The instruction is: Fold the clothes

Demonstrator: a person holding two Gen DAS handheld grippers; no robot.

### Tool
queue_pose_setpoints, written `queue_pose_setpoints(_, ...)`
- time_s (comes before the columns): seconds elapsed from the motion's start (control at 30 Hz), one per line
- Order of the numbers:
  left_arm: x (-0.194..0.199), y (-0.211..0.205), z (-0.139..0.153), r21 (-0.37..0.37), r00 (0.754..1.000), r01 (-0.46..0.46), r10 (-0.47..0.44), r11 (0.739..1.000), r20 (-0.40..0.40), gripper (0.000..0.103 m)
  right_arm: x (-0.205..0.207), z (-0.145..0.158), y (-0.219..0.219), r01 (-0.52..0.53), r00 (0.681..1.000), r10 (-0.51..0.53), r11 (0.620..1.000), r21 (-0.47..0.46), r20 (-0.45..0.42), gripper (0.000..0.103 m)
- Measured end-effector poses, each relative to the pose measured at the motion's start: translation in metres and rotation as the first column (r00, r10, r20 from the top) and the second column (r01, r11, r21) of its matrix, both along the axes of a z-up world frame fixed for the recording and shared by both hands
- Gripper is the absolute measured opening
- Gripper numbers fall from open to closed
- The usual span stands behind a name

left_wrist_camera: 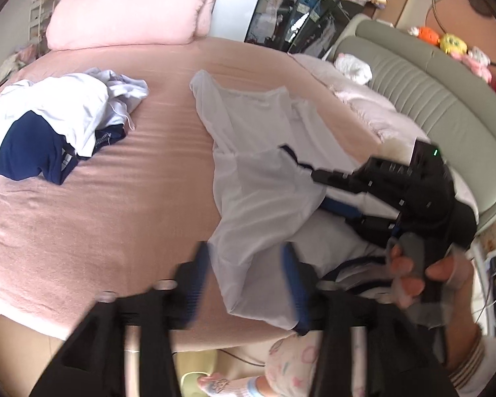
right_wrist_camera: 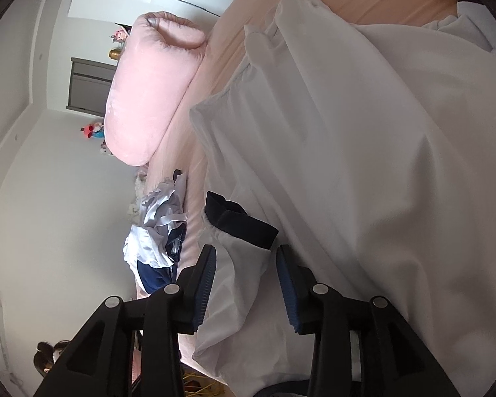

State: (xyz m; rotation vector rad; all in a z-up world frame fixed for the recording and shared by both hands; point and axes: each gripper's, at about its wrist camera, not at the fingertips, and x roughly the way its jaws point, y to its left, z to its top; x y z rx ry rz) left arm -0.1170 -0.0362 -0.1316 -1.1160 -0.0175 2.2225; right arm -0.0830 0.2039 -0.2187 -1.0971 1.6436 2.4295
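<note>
A big white garment (left_wrist_camera: 264, 178) lies on the pink bed (left_wrist_camera: 99, 205). It is thin and soft, with lots of wrinkles and folds. It is spread out long, from near the middle of the bed down to the bed's near edge. It has dark blue trim, and one sleeve ends in a dark blue cuff (right_wrist_camera: 241, 221).

The left gripper (left_wrist_camera: 244, 284) is spread open. The bottom part of the white garment hangs between its two blue pads, but the pads do not squeeze it. This part of the picture is a bit blurry.

The right gripper (right_wrist_camera: 246, 284) is also partly open. The white sleeve with the dark cuff lies between its fingers, and the pads do not look pressed on it. In the left wrist view, a person's hand (left_wrist_camera: 413, 274) holds the right gripper over the right side of the garment.

A heap of other clothes (left_wrist_camera: 59, 125), white and dark blue, sits well apart on the left side of the bed. A puffy pink pillow (left_wrist_camera: 132, 10) rests at the far edge.
</note>
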Motion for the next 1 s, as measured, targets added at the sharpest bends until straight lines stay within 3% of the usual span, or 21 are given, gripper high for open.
queue_pose_setpoints(0.1,-0.005,0.003,0.013,0.016,0.998,-0.012,0.013,1.0,-0.065,0.069,0.0,0.001,-0.002,-0.004,1.0,0.004,1.0,0.014,0.001,0.04)
queue_pose_setpoints(0.27,-0.033,0.03,0.018,-0.078,0.994,0.006,-0.014,0.997,-0.106,0.069,-0.002,0.0,-0.002,-0.009,1.0,0.009,1.0,0.015,-0.005,0.04)
queue_pose_setpoints(0.47,-0.06,0.061,0.017,-0.12,0.988,0.11,-0.122,0.987,-0.092,0.069,-0.002,-0.004,0.001,-0.009,1.0,0.009,1.0,-0.02,-0.006,0.04)
queue_pose_setpoints(0.6,-0.074,0.082,0.01,-0.178,0.97,0.222,-0.236,0.959,-0.062,0.069,-0.002,-0.005,0.001,-0.012,1.0,0.012,1.0,-0.022,-0.007,0.04)
queue_pose_setpoints(0.73,-0.087,0.102,0.001,-0.251,0.938,0.321,-0.342,0.913,-0.046,0.069,-0.002,-0.005,0.0,-0.007,1.0,0.007,1.0,-0.022,-0.013,0.04)
queue_pose_setpoints(1.0,-0.099,0.133,-0.016,-0.318,0.893,0.423,-0.449,0.848,-0.01,0.069,-0.003,-0.003,-0.003,-0.016,1.0,0.016,1.0,0.003,-0.018,0.04)
